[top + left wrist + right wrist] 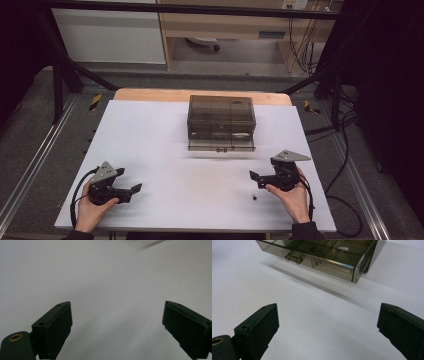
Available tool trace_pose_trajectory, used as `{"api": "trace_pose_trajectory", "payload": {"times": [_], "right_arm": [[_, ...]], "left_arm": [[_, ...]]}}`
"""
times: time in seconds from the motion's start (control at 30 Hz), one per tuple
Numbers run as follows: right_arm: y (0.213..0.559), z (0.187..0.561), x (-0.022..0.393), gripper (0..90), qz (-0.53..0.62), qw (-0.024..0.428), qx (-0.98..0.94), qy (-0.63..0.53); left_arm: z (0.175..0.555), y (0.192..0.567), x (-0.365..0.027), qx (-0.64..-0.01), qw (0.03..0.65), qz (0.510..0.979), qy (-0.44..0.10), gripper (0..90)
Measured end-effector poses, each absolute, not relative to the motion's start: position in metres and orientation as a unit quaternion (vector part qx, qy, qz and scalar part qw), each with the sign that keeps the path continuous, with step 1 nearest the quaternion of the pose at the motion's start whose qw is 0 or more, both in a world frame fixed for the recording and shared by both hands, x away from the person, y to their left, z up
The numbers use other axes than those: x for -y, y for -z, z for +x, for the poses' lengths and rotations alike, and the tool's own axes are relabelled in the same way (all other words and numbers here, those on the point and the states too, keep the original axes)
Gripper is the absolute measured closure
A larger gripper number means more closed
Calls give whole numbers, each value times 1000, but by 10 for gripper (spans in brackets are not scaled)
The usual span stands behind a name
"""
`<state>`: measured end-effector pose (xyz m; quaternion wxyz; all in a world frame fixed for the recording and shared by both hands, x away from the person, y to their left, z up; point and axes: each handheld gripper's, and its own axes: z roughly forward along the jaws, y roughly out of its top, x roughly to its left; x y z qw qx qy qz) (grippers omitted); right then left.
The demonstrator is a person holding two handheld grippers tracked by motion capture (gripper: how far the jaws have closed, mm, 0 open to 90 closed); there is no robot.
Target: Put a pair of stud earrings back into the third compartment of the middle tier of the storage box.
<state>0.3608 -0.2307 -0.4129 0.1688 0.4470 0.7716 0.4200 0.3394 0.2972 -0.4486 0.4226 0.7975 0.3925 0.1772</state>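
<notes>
2 pairs of black fingers stand spread wide with nothing between them. In the left gripper view the left gripper (117, 325) shows its fingers (53, 330) far apart over bare white surface. In the right gripper view the right gripper (328, 327) has its fingers (257, 330) equally far apart, aimed toward the smoky transparent box (322, 255).

From the high view, the left gripper (131, 191) sits well to the near left of the box (221, 122), held by the left hand (91, 210), with its cable looping at the outer side. The right gripper (256, 178) sits to the near right of the box, held by the right hand (291, 197), a grey three-cornered plate (291, 156) on top.

The box rests at the far middle of the white tabletop (165, 145), well apart from both grippers. It has inner dividers and a latch (294, 257) on the front wall facing the person. 1 small dark object (254, 197), too small to identify, lies on the tabletop nearer than the box, just beside the right gripper.
</notes>
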Motion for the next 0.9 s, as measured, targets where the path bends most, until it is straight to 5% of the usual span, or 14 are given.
{"api": "trace_pose_trajectory", "payload": {"times": [0.5, 0.9], "right_arm": [[435, 336, 226, 128, 436, 144, -788, -410], [447, 318, 229, 427, 422, 112, -807, -398]], "left_arm": [[338, 448, -297, -391, 422, 798, -177, 86], [339, 448, -297, -390, 423, 798, -177, 87]]}}
